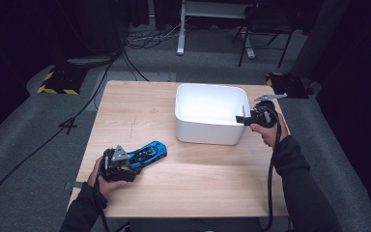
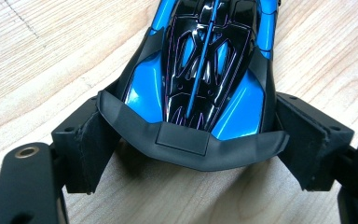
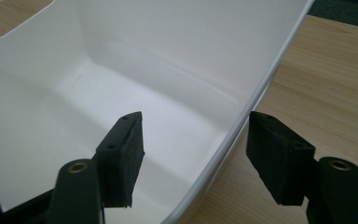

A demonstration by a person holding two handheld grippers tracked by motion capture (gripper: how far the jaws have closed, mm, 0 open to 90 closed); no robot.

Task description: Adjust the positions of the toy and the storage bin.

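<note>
On its glossy roof, blue toy car (image 2: 209,70) bears no readable writing.

toy car (image 1: 149,153) on table (image 1: 198,186) front-left, tub (image 1: 211,116) behind, to its right

Blue-black toy car (image 1: 147,153) flat on table, rear spoiler end between pads — white bin (image 1: 211,114) upright, well apart.

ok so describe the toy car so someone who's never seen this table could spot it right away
Start at the wooden table with the white bin near its far right side. Look to the near left, where the left gripper meets the toy car, with a jaw on each side of its tail end. It is glossy blue and black, the one colourful thing on the table.
</note>
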